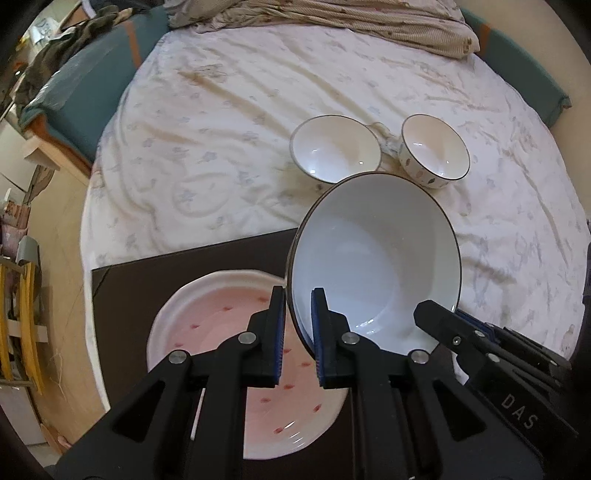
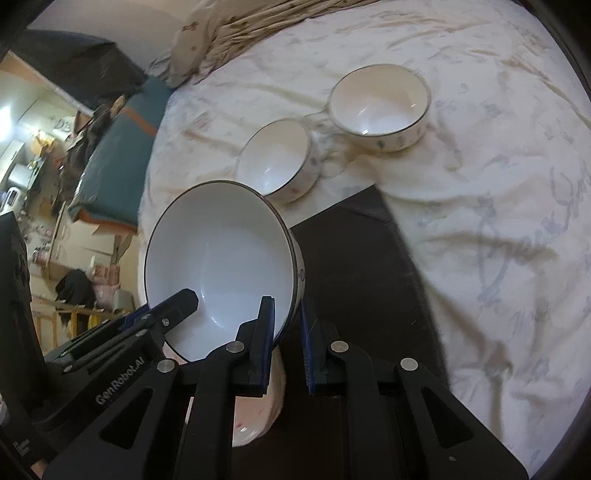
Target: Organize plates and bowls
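A large white bowl [image 1: 373, 266] with a dark rim is held tilted above a pink plate [image 1: 221, 332] with red specks. My left gripper [image 1: 298, 321] is shut on the bowl's left rim. My right gripper [image 2: 287, 332] is shut on its right rim, and the bowl [image 2: 221, 258] fills the left of the right wrist view. The plate lies on a dark brown mat [image 1: 147, 280]. Two smaller white bowls [image 1: 334, 147] [image 1: 434, 149] stand side by side on the bed sheet beyond; in the right wrist view they are at centre [image 2: 275, 160] and farther back [image 2: 380, 105].
The mat lies on a bed with a white flowered sheet [image 1: 221, 129]. A rumpled striped blanket [image 1: 351, 22] lies at the far end. The bed's teal edge [image 1: 92, 85] and a wooden floor with clutter [image 1: 22, 258] are to the left.
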Action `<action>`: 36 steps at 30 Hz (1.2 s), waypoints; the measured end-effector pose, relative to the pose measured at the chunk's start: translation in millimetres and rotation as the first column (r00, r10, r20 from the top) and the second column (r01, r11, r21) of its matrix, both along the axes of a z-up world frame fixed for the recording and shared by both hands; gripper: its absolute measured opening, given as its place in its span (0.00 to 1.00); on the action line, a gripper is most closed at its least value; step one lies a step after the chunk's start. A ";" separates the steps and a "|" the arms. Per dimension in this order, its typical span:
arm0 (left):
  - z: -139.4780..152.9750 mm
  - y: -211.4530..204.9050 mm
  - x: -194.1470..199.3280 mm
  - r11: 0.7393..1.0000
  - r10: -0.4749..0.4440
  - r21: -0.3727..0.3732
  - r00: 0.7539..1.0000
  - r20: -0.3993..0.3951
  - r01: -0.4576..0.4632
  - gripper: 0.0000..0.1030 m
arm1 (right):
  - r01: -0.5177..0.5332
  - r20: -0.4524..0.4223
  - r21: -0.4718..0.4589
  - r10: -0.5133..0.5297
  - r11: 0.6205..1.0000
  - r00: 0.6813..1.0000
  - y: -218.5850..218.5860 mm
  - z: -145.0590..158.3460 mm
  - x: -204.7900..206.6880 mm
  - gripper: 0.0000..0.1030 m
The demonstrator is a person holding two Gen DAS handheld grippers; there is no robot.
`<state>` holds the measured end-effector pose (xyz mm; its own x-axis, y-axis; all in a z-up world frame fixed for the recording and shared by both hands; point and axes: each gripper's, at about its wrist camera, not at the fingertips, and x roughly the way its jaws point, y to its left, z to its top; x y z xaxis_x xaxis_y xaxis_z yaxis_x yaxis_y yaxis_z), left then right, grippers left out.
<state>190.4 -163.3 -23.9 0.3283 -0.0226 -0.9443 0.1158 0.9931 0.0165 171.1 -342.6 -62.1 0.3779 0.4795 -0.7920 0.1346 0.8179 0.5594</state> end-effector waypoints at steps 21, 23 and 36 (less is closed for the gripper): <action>-18.7 114.9 -70.4 0.991 0.077 -0.104 0.997 -0.031 -0.079 0.11 | -0.217 0.039 0.008 0.216 0.976 0.976 103.3 2.6 -50.4 0.15; -29.0 119.1 -70.6 0.989 0.076 -0.121 0.996 -0.051 -0.082 0.11 | -0.229 0.024 -0.013 0.230 0.973 0.973 111.8 -3.4 -54.3 0.15; -63.6 121.8 -65.1 0.982 0.065 -0.169 0.988 -0.139 -0.088 0.11 | -0.245 -0.058 -0.041 0.243 0.969 0.968 113.8 -32.1 -55.1 0.15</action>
